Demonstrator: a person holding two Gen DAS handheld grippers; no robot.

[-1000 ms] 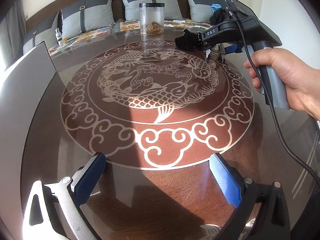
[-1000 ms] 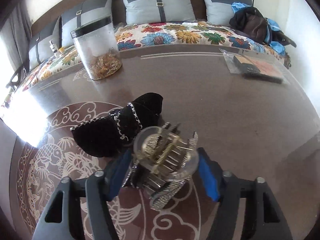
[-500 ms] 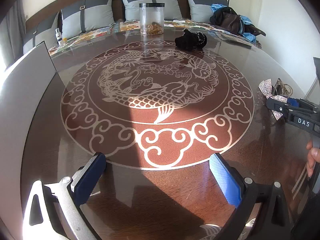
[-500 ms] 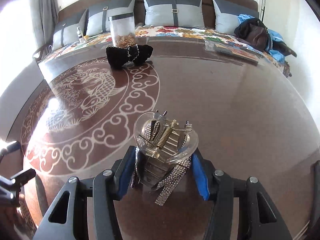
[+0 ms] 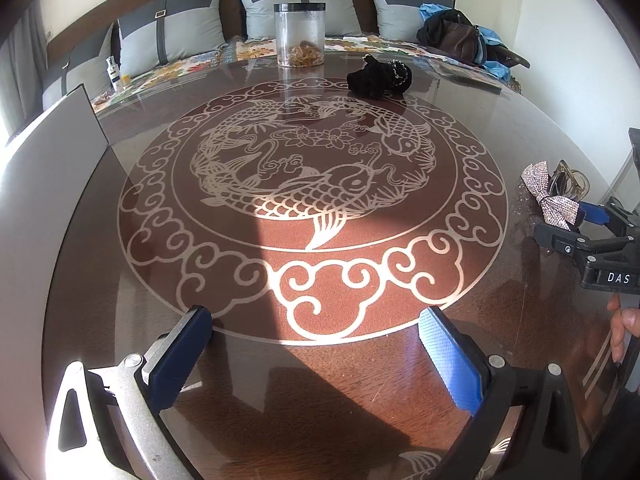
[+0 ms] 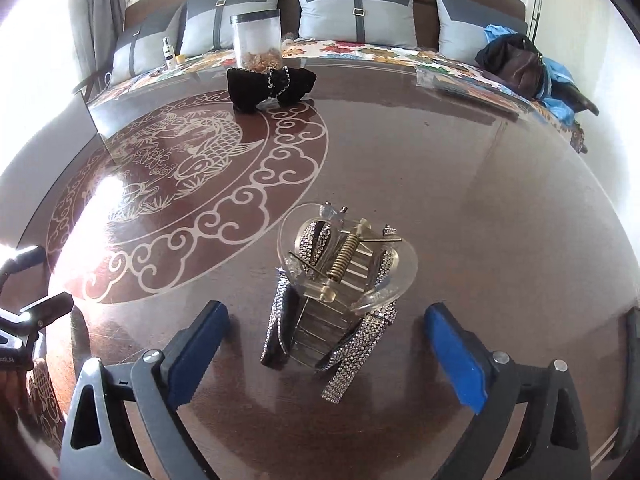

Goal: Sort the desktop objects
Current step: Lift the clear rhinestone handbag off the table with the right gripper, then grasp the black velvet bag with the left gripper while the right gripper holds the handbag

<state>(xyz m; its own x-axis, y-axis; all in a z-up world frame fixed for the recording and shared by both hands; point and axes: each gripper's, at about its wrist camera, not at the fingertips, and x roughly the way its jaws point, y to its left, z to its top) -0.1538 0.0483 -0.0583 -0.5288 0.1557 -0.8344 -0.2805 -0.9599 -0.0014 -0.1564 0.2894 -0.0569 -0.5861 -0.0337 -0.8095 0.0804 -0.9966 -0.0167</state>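
Observation:
A clear hair claw clip with a rhinestone bow (image 6: 340, 280) lies on the glass table between the spread fingers of my right gripper (image 6: 326, 344), which is open and touches nothing. The clip also shows at the right edge of the left wrist view (image 5: 554, 196), with the right gripper (image 5: 588, 232) behind it. A black velvet bow (image 6: 270, 84) lies at the far side of the table; in the left wrist view (image 5: 380, 76) it sits right of the jar. My left gripper (image 5: 316, 344) is open and empty over the table's near edge.
A clear jar with a black lid (image 5: 300, 34) stands at the table's far edge. A flat packet (image 6: 464, 88) lies at the far right. A grey panel (image 5: 52, 148) stands at the left. A sofa with cushions (image 5: 300, 4) and a bag (image 5: 456, 38) are behind.
My right gripper carried the clip from beside the black bow to the table's right side, set it down and opened. My left gripper has not moved.

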